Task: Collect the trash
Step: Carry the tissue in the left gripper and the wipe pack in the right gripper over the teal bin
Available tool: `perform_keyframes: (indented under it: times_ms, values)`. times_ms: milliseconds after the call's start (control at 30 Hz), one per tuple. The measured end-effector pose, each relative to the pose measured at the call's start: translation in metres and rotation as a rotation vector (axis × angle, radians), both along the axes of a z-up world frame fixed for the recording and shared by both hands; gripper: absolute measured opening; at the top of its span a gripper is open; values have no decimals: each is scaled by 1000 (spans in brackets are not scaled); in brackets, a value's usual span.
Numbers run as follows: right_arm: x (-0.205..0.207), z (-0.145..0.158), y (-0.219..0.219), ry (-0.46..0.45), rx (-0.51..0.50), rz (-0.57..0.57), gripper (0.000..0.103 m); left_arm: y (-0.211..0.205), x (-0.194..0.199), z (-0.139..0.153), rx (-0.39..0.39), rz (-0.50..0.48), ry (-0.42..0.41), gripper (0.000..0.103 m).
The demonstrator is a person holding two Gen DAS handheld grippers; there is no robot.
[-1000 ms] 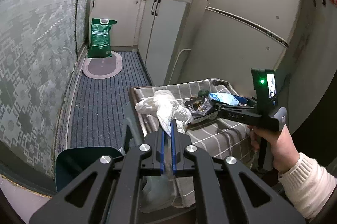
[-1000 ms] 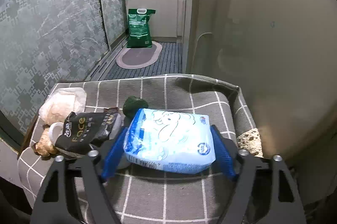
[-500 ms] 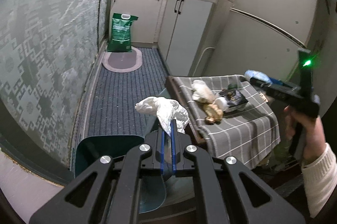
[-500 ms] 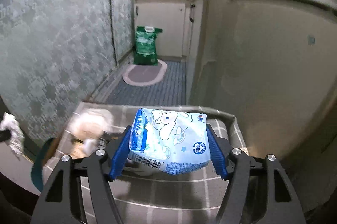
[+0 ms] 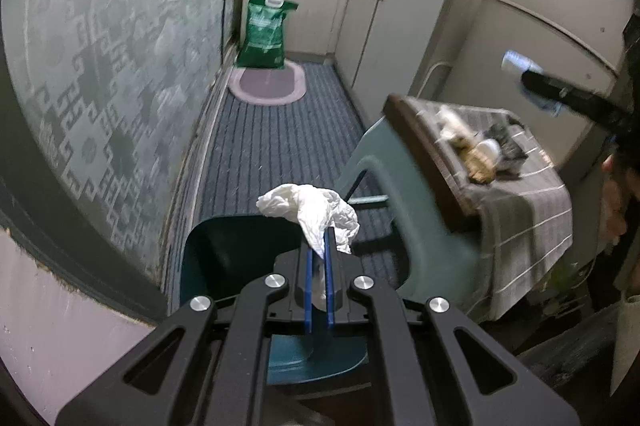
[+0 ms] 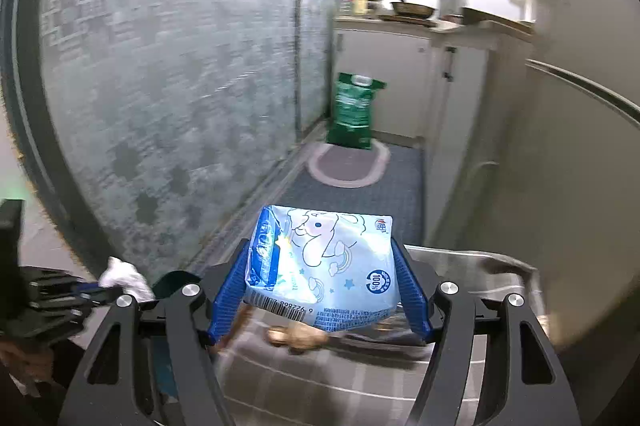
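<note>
My left gripper (image 5: pixel 318 246) is shut on a crumpled white tissue (image 5: pixel 310 208) and holds it over the open teal bin (image 5: pixel 240 250) on the floor. My right gripper (image 6: pixel 320 262) is shut on a light blue tissue pack (image 6: pixel 324 266) with a cartoon print, held above the small table (image 6: pixel 480 266). The right gripper also shows in the left wrist view (image 5: pixel 528 78) with the pack. Brown scraps (image 5: pixel 478 168), a white cup and a black wrapper (image 5: pixel 506 146) lie on the checked tablecloth (image 5: pixel 520 218).
A patterned glass wall (image 5: pixel 100 66) runs along the left. A green sack (image 5: pixel 264 34) and an oval mat (image 5: pixel 268 86) lie at the far end of the striped floor. White cabinets (image 5: pixel 384 26) and a fridge (image 5: pixel 540 26) stand on the right. A teal chair (image 5: pixel 400 186) stands by the table.
My left gripper has drawn back from the table with the tissue, now over the bin. My right gripper has lifted the tissue pack up off the table.
</note>
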State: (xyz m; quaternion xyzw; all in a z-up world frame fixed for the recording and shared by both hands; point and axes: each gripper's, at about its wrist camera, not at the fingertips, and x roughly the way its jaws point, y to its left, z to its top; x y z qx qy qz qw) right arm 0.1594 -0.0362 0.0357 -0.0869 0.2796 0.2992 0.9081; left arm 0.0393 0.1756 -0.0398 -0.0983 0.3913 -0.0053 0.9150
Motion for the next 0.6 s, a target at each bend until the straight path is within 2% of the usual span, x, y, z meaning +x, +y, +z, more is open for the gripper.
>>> perform_keyframes:
  times_ms: [267,600]
  values:
    - [-20,-13,57,62,-15,144,68,20,-5,-37,1,15,102,6]
    - [-38,-39,105,132,-66,247,68,34,-4,-69,4,26,184,6]
